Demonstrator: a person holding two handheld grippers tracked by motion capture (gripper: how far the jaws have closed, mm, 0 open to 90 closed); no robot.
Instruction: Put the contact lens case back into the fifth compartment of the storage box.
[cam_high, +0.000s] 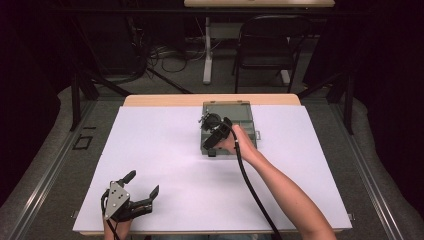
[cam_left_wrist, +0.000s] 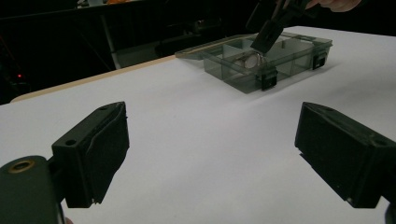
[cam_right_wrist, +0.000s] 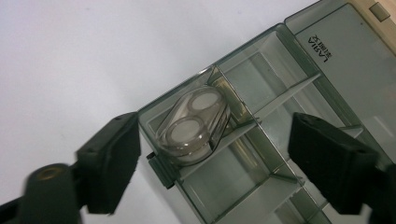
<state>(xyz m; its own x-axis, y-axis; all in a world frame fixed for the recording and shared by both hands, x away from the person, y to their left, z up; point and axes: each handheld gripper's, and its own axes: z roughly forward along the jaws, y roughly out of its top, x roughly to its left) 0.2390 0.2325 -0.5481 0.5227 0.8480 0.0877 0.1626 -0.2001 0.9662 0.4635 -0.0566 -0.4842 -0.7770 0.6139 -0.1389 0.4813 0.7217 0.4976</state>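
Note:
A grey see-through compartment box (cam_high: 242, 124) sits on the white table top (cam_high: 165, 150) with its lid (cam_right_wrist: 345, 46) folded open to the far side. In a corner compartment lies a small clear case (cam_right_wrist: 194, 126) with two white round discs inside, tilted against a divider. My right gripper (cam_high: 209, 122) hangs over that corner of the box (cam_right_wrist: 275, 79), open, its pads apart on either side of the case and touching nothing. My left gripper (cam_high: 144, 182) rests near the table's front left, open with bare table between its fingers. From there the box (cam_left_wrist: 289, 56) and case (cam_left_wrist: 247, 60) show far off.
The box's other compartments look empty. A black folding chair (cam_high: 270, 45) and a table leg (cam_high: 207, 50) stand beyond the far edge, with cables on the floor. The right gripper's cable (cam_high: 250, 185) trails along the forearm.

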